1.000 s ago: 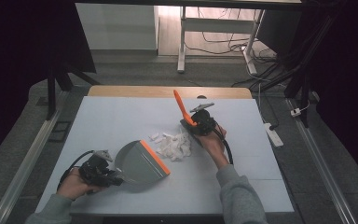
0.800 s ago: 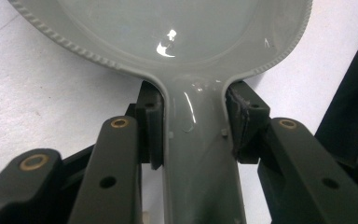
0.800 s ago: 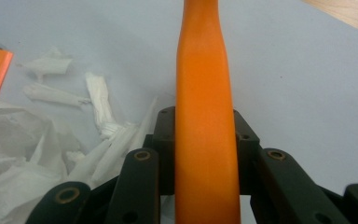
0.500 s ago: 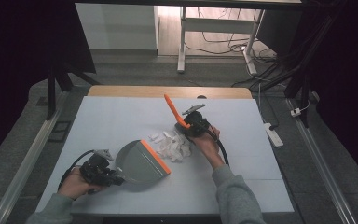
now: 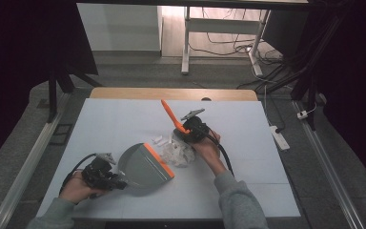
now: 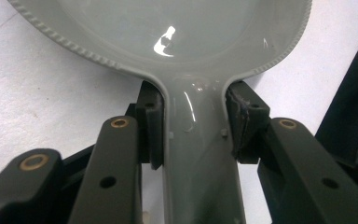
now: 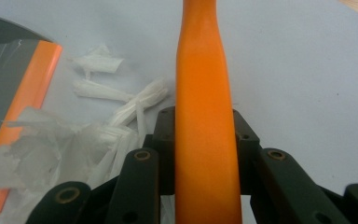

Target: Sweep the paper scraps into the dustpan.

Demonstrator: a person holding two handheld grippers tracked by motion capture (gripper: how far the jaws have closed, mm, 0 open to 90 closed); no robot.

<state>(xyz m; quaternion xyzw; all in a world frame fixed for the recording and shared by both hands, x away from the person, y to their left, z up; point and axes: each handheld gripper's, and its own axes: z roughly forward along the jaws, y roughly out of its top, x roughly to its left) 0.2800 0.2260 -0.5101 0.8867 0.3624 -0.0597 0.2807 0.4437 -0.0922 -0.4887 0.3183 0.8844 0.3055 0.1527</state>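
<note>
- Two tools are in hand over a pale grey-white table top (image 5: 124, 124): a grey plastic dustpan with an orange front lip (image 5: 143, 167) and an orange plastic brush handle (image 5: 169, 113).
- Dustpan: lies flat on the near left part of the table, lip turned to the right and far side, toward the paper. In the left gripper view its grey stem (image 6: 198, 154) runs straight between the two black jaws.
- Left gripper (image 5: 106, 175): clamped on the dustpan stem, one pad pressed against each side of it; the person's left hand (image 5: 76, 187) holds it at the near left edge of the table.
- Brush handle: stands tilted, its free end pointing up and to the far left; its lower end sits among the paper. The bristles cannot be made out.
- Right gripper (image 5: 190, 131): closed on the orange handle, which fills the gap between the jaws in the right gripper view (image 7: 205, 154). The person's right hand (image 5: 207, 148) holds it near the middle of the table.
- Heap of crumpled and shredded white paper (image 5: 178, 151): lies just right of the dustpan's orange lip, at the foot of the brush. Some scraps touch the lip in the right gripper view (image 7: 37, 135); a few loose strips (image 5: 160, 140) lie just on the far side.
- Black cable (image 5: 225, 155): trails from the right gripper along the grey sleeve (image 5: 240, 205) toward the near edge.
</note>
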